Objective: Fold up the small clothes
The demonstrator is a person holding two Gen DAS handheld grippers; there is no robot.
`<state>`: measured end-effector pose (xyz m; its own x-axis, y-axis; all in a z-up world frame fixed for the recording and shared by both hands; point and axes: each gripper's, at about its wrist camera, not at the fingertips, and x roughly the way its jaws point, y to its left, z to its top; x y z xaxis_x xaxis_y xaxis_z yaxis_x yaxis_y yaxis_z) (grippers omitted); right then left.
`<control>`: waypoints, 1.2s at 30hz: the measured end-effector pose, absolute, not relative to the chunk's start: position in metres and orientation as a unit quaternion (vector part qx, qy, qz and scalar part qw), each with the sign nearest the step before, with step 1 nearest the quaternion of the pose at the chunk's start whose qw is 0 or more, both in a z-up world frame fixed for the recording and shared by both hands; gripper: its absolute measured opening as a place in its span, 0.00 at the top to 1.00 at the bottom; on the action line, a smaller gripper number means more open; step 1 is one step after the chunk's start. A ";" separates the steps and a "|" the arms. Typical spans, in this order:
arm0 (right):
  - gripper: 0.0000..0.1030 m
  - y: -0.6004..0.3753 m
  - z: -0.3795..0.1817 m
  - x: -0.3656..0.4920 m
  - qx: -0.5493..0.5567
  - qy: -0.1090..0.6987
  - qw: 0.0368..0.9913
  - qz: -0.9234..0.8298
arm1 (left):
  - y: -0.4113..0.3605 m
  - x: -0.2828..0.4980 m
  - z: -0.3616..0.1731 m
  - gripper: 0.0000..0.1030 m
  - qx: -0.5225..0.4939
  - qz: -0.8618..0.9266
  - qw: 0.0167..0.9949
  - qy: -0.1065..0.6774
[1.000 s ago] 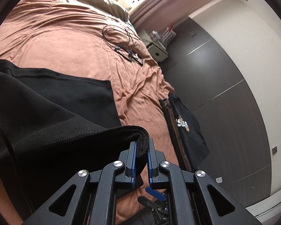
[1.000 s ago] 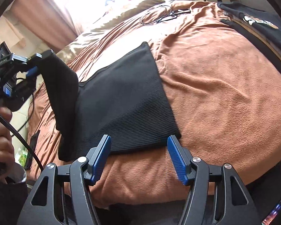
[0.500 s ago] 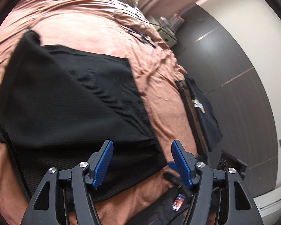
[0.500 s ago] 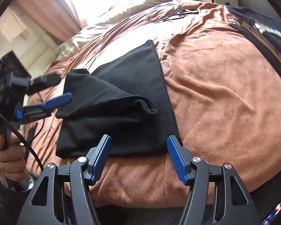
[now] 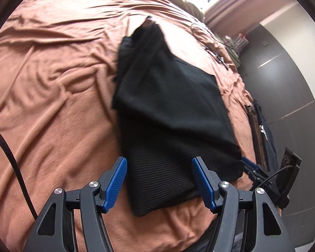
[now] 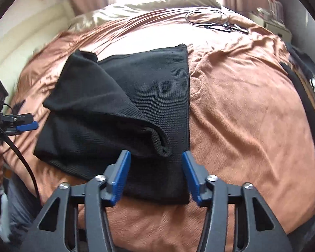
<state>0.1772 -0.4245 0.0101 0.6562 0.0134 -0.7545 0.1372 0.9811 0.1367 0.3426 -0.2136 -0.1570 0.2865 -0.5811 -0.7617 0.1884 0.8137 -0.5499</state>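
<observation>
Brown bedspread (image 6: 241, 115) carries the black knit garment (image 6: 157, 88), lying near the near edge of the bed, just ahead of both tools. A second ago the left gripper (image 5: 158, 183) was clamped on a raised edge; now that flap is released and draped diagonally across the base layer, its rolled corner (image 6: 161, 147) bunched, not flat. Left gripper: jaws wide, empty, pulled back to the near-left. Right gripper (image 6: 156, 175): jaws wide, empty, now closer, straddling the bunched corner. Read: first fold is laid but sloppy; the corner likely needs flattening or realigning next. Black cable (image 6: 212, 19) far right, irrelevant.
</observation>
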 end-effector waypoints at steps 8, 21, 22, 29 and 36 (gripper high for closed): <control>0.60 -0.412 0.018 0.206 0.008 0.435 0.900 -0.015 | -0.208 0.327 -0.187 0.49 -0.194 -0.241 0.766 0.564; 0.96 -0.427 0.025 0.216 0.070 0.434 0.898 0.022 | -0.193 0.323 -0.198 0.78 -0.199 -0.240 0.771 0.555; 0.96 -0.428 0.028 0.211 0.080 0.431 0.899 0.024 | -0.193 0.323 -0.197 0.80 -0.195 -0.240 0.772 0.555; 0.96 -0.438 0.026 0.183 0.119 0.430 0.895 0.019 | -0.200 0.322 -0.186 0.85 -0.172 -0.238 0.778 0.556; 0.96 -0.456 0.014 0.169 0.151 0.434 0.888 0.013 | -0.206 0.319 -0.172 0.74 -0.156 -0.252 0.780 0.551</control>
